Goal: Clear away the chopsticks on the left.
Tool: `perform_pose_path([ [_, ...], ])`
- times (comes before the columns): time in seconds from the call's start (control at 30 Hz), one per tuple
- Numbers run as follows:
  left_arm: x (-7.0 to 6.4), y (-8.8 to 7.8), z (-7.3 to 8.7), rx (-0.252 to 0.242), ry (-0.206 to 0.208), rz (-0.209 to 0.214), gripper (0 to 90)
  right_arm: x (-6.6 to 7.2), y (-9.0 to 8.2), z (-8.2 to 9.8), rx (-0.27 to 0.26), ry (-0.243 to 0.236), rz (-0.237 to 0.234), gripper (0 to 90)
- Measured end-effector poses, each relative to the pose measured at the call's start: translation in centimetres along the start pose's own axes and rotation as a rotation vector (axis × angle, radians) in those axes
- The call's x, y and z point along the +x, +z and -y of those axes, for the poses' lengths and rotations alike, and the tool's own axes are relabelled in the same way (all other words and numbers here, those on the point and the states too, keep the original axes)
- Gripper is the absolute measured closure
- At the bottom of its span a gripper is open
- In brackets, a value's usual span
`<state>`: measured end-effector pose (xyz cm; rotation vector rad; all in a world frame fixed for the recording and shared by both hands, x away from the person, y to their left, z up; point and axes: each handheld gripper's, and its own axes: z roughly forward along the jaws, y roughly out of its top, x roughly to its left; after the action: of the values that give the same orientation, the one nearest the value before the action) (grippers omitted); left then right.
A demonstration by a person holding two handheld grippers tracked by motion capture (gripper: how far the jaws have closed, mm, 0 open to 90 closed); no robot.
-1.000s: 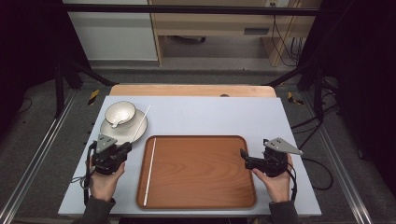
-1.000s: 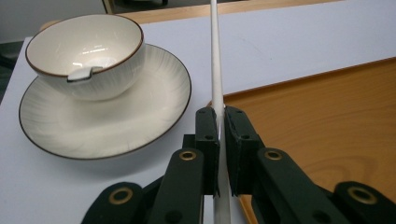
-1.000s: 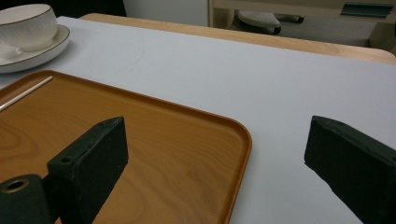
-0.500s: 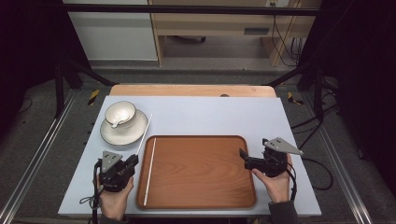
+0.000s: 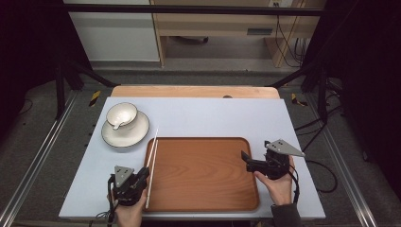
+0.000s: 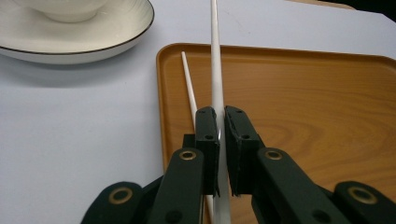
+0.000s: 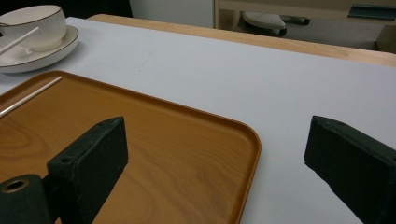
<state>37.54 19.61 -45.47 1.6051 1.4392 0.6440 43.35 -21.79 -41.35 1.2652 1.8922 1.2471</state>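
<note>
Chopstick [image 6: 215,70], white, is clamped between the jaws of the left gripper [image 6: 221,135] and slants over the left rim of the wooden tray [image 5: 203,175]. A second chopstick [image 6: 188,81] is seen already lying inside the tray beside it. Placement is judged half done: the held piece is yet to be laid down. The right gripper [image 5: 246,160] is held released over the tray's right edge. Bowl [image 5: 121,115] and saucer [image 5: 137,135] rest on the surface [image 5: 213,116], untouched.
</note>
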Motion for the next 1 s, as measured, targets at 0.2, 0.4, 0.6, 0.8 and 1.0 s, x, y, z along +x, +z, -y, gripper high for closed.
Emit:
perform_pose_path([
  [0.2,-0.6,0.8,1.0,0.020,0.002,0.001,84.4,0.1,0.1,0.1,0.005,0.000,-0.002,6.2],
  [0.4,-0.7,1.6,1.4,0.050,0.002,0.001,84.4,0.1,0.2,0.1,0.007,-0.002,-0.004,6.3],
  [0.6,-0.8,1.9,1.7,0.063,-0.008,-0.006,84.3,0.1,0.3,0.1,0.013,0.000,-0.006,6.3],
  [0.8,-1.3,2.3,1.9,0.080,-0.001,-0.004,84.3,0.1,0.2,0.1,0.008,-0.001,-0.005,6.3],
  [1.0,-1.5,2.6,2.0,0.104,0.007,-0.008,84.3,0.1,0.3,0.1,0.014,-0.004,-0.004,6.3],
])
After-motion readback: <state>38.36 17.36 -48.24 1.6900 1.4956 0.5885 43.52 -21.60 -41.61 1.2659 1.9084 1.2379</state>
